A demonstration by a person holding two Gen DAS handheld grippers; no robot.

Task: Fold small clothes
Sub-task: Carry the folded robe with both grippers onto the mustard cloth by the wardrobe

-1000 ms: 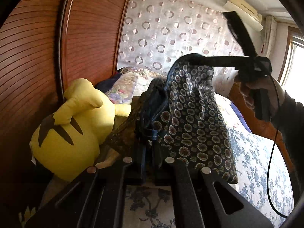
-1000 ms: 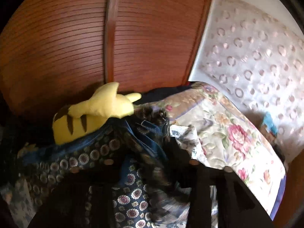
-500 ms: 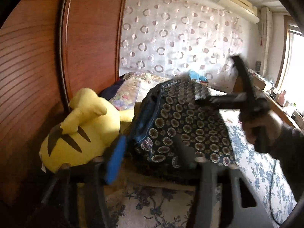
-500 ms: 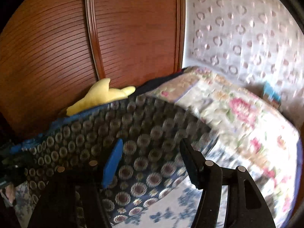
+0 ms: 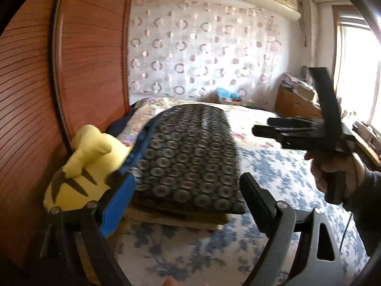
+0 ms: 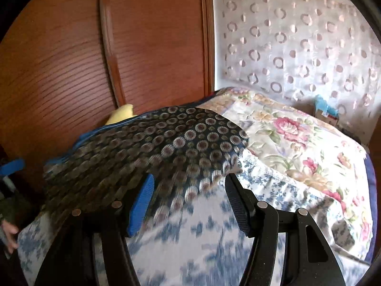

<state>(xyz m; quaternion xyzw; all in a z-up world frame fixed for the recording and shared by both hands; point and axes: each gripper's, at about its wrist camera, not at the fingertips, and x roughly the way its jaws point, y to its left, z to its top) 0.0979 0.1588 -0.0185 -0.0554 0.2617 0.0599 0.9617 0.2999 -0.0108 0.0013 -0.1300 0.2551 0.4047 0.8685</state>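
Garment [image 5: 190,157] lies folded on the bed [image 5: 281,178] beside the yellow plush [image 5: 85,166]; left claw [image 5: 188,205] empty, jaws opening; right claw [image 6: 188,205] released, nothing gripped; fold looks done; next likely calls for fetching another piece.

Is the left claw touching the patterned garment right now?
Apart. The left wrist view shows the left claw with its jaws opening and nothing between them; the patterned garment lies folded on the bed beyond the fingertips.
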